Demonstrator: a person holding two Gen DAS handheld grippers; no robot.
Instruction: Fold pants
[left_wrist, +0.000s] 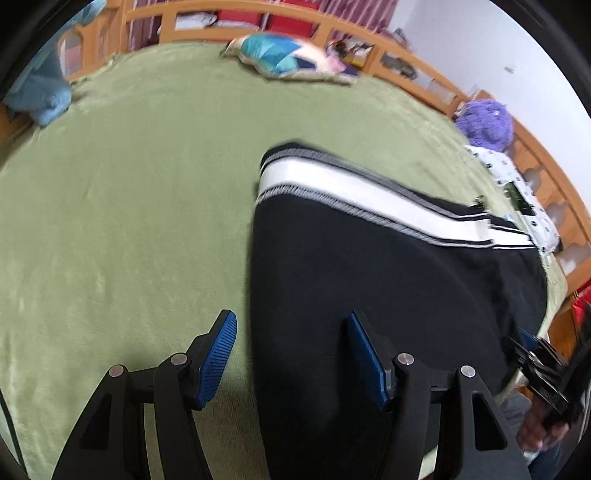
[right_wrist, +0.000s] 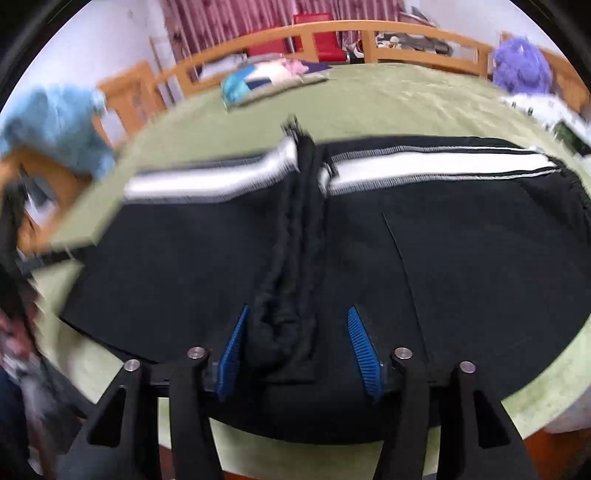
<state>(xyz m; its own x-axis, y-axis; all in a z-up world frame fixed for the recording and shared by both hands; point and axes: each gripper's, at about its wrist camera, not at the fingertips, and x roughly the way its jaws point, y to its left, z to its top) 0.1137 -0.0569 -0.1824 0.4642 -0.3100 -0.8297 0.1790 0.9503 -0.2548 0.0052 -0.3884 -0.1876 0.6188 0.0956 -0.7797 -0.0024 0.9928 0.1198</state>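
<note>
Nearest the lens, the left hand-held gripper (left_wrist: 291, 354) stands wide with nothing between its ribbed blue pads (left_wrist: 218, 362), straddling the edge of the pants (left_wrist: 388, 295). The right hand-held gripper (right_wrist: 301, 350) is also apart at the jaws, with a bunched, ropey fold of black fabric (right_wrist: 284, 325) lying between its pads; whether they press it I cannot tell. The pants, matte black knit with a broad white side stripe (right_wrist: 436, 166), lie spread flat on the bed (left_wrist: 129, 206), covered in plush green fleece. Beyond lie a patchwork cushion (left_wrist: 284, 59), a fluffy purple toy (left_wrist: 487, 122) and a curved wooden rail (right_wrist: 332, 33).
</note>
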